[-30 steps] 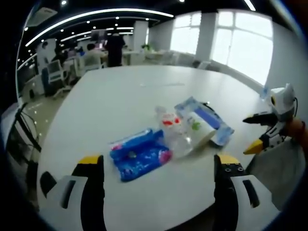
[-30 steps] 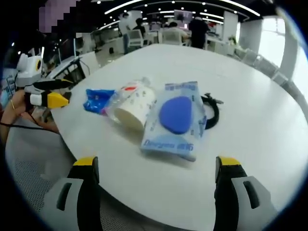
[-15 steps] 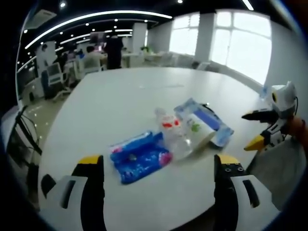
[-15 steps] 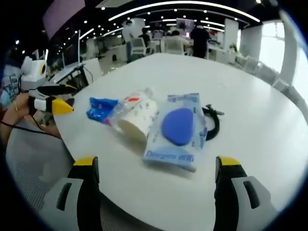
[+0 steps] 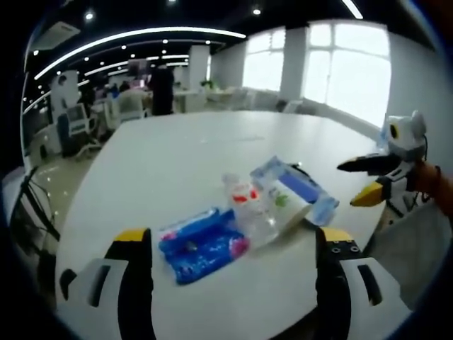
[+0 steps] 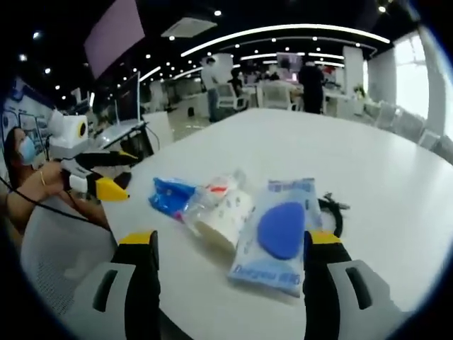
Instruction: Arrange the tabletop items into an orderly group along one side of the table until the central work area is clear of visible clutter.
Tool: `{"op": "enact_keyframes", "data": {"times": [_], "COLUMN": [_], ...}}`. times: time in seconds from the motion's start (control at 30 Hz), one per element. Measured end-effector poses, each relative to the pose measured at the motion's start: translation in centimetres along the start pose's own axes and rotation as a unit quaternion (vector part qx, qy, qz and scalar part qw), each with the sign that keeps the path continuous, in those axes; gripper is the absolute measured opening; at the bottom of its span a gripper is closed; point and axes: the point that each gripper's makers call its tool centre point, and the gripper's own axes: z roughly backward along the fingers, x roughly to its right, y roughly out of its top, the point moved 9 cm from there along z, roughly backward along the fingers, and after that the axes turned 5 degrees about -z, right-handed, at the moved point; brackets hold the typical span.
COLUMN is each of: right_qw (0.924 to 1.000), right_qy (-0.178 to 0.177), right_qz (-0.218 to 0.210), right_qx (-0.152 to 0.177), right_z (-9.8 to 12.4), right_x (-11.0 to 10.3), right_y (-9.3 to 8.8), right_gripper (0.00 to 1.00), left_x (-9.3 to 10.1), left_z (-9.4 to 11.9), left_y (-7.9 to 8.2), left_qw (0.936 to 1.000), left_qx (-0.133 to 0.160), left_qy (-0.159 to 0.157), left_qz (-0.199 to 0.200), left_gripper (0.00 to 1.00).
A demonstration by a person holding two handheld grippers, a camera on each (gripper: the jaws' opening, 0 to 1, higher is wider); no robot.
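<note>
Both grippers hang open over the near edge of the white table (image 5: 177,170), holding nothing.

In the left gripper view the left gripper (image 5: 233,244) has its jaws wide apart — the blue packet (image 5: 202,244) lies just ahead between them, at 12 o'clock. The clear bag with a paper cup (image 5: 258,209) touches it at 1 o'clock, and the pale pouch with a blue oval (image 5: 297,188) lies beyond. The right gripper (image 5: 368,180) enters at 3 o'clock, jaws apart. In the right gripper view the right gripper (image 6: 230,244) frames the same cluster at 12 o'clock — the pouch nearest, a black cable (image 6: 333,212) behind it at 1 o'clock.
</note>
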Motion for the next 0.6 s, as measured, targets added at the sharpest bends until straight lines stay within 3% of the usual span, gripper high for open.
{"op": "enact_keyframes", "data": {"times": [0.43,0.6], "right_qw": [0.9981,0.9963], "right_qy": [0.032,0.039], "right_qz": [0.034,0.063], "right_qx": [-0.039,-0.043], "right_z": [-3.9,-5.1], "right_x": [0.7,0.7], "right_y": [-0.4,-0.5], "right_gripper": [0.67,0.54], "left_x": [-0.4,-0.5], "left_z": [0.1,0.1], "left_y": [-0.4,-0.2], "left_qw": [0.9998,0.9993], "left_qx": [-0.005,0.006], "left_qy": [0.003,-0.004], "left_qz": [0.02,0.037], "left_gripper": [0.9,0.88]}}
